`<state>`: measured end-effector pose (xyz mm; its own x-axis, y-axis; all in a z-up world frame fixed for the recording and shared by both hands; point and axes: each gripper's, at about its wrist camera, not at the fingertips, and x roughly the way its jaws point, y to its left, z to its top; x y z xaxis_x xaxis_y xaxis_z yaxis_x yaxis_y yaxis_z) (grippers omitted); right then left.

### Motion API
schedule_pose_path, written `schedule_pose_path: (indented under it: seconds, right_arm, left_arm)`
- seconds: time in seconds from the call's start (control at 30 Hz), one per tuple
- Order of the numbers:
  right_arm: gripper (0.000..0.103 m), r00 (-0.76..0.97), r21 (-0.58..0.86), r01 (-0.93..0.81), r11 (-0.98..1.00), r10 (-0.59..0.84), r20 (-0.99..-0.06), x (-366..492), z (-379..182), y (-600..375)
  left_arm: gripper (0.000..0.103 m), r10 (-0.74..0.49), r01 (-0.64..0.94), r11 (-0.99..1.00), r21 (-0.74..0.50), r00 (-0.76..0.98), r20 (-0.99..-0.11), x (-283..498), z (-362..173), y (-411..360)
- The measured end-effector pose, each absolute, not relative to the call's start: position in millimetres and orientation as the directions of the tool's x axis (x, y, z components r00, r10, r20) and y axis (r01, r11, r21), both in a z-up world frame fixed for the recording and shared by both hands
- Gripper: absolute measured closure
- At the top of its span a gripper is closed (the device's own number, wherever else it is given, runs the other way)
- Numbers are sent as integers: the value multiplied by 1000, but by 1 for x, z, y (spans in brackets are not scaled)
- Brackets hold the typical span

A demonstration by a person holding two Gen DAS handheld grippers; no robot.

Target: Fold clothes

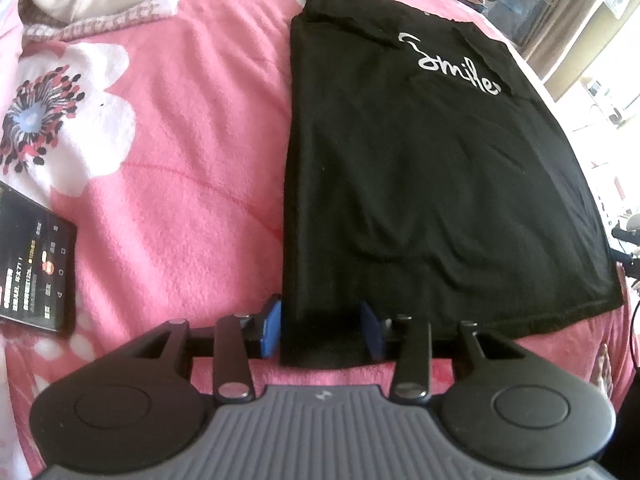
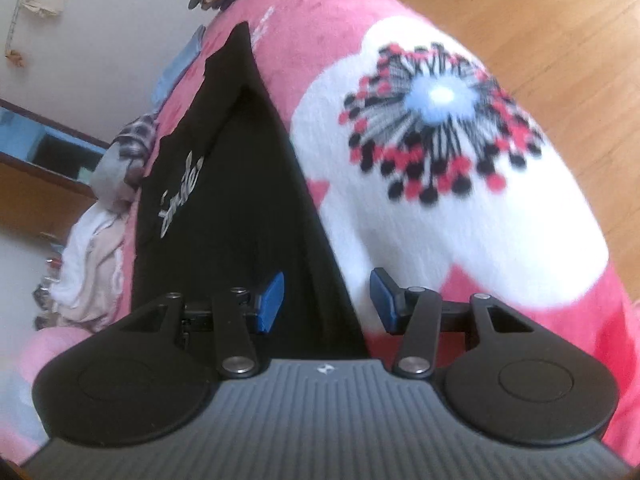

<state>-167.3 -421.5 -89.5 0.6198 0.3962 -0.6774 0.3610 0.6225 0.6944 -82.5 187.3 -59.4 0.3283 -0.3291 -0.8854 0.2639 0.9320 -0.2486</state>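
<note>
Straddling the hem of the soft, limp black shirt (image 1: 420, 184), the left claw (image 1: 320, 328) and right claw (image 2: 326, 300) stand part-open, unclamped; grip corners.

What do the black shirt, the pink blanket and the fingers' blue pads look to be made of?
Shirt: thin matte knit, probably cotton jersey; it lies flat with soft creases and a white print. Blanket: plush fleece, likely synthetic; its surface is fuzzy and napped, with a printed flower. Blue pads: smooth and slightly glossy, apparently rubber or soft plastic, though the look alone leaves that open.
</note>
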Motion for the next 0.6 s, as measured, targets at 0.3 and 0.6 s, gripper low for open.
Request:
schedule_pose_path:
  seconds: [0.3, 0.6]
  right_arm:
    - [60, 568, 765, 367, 530, 523, -635, -201, -101, -418]
    - [68, 539, 765, 364, 532, 550, -638, -206, -102, -416]
  left_arm:
    - [62, -359, 275, 920, -280, 303, -883, -89, -58, 196]
    - [71, -367, 267, 919, -290, 312, -877, -89, -54, 199]
